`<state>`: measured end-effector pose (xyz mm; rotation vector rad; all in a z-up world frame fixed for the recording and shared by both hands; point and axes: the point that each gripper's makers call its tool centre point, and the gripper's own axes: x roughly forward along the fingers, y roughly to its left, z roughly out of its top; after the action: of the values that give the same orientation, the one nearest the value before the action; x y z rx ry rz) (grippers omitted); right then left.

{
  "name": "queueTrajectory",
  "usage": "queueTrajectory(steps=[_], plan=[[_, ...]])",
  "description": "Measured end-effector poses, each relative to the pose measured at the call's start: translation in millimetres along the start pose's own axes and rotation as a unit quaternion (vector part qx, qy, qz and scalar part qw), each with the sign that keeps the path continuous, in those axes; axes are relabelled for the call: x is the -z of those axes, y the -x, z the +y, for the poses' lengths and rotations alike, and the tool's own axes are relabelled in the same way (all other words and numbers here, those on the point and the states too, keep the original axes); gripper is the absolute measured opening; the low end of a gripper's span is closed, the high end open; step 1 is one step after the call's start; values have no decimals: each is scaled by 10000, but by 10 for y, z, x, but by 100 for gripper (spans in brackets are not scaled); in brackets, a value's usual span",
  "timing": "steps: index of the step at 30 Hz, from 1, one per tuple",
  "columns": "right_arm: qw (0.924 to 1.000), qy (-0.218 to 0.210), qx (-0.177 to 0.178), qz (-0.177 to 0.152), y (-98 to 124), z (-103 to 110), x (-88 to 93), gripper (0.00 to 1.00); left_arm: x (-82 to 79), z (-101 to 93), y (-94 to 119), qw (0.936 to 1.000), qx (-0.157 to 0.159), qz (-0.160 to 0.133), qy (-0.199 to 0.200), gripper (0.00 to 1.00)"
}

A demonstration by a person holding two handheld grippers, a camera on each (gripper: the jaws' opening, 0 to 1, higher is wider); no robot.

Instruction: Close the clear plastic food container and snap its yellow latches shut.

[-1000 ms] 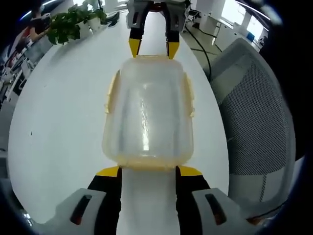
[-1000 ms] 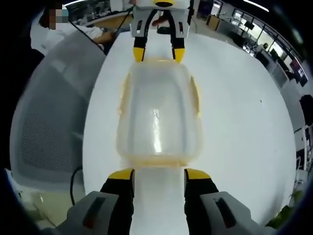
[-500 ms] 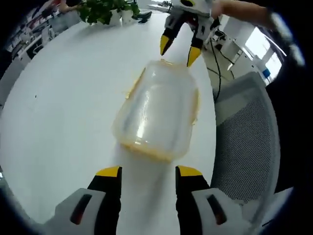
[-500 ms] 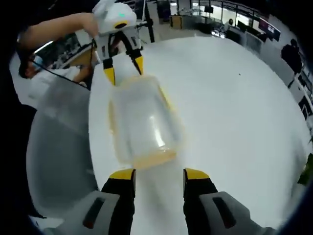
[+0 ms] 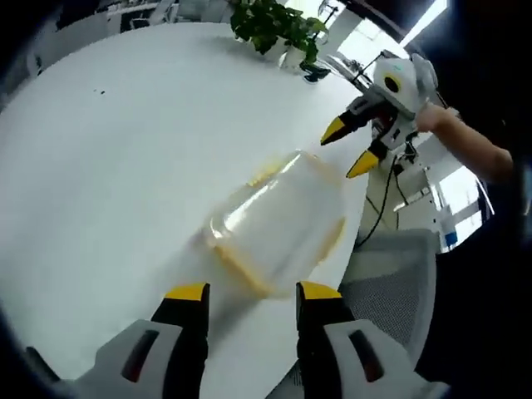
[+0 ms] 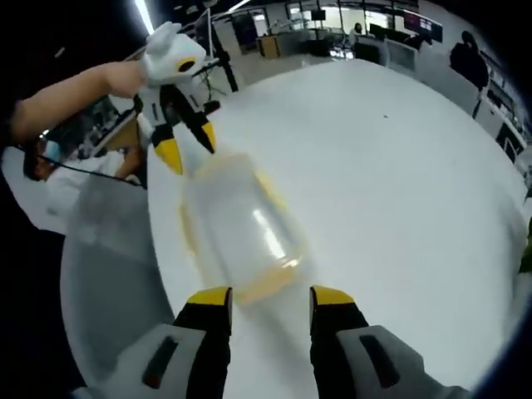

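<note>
Now container (image 5: 278,224) on table (image 5: 108,166), between both open tongs

One clear food container (image 5: 278,224) with yellow trim sits on one white table (image 5: 125,150). Two grippers are in view, the left gripper (image 5: 246,293) and the right gripper (image 6: 270,297), each with two yellow-tipped jaws. Beyond them there is one mesh office chair (image 5: 391,287) at the table's edge and one cluster of potted plants (image 5: 274,25) at the far side.
</note>
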<state>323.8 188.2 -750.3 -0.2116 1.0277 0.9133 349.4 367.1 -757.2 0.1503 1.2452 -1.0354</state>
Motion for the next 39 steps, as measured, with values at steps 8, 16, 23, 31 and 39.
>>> queueTrajectory(steps=[8, 16, 23, 31, 39], plan=[[9967, -778, -46, -237, -47, -14, 10, 36, -28, -34, -91, 9988, 62, -196, 453, 38], [9939, -1075, -52, -251, -121, 31, 56, 35, -47, 0, -132, 9965, -57, -270, 784, 38], [9921, -1226, -79, -268, -159, 85, 79, 35, -26, 22, -163, 9972, -145, -231, 698, 38], [9909, -1324, -115, -201, -210, 104, 150, 31, -15, 14, -214, 9976, -195, -193, 642, 37], [9898, -1393, -161, -238, -249, 128, 121, 31, -24, -23, -251, 9971, -116, -274, 694, 35]])
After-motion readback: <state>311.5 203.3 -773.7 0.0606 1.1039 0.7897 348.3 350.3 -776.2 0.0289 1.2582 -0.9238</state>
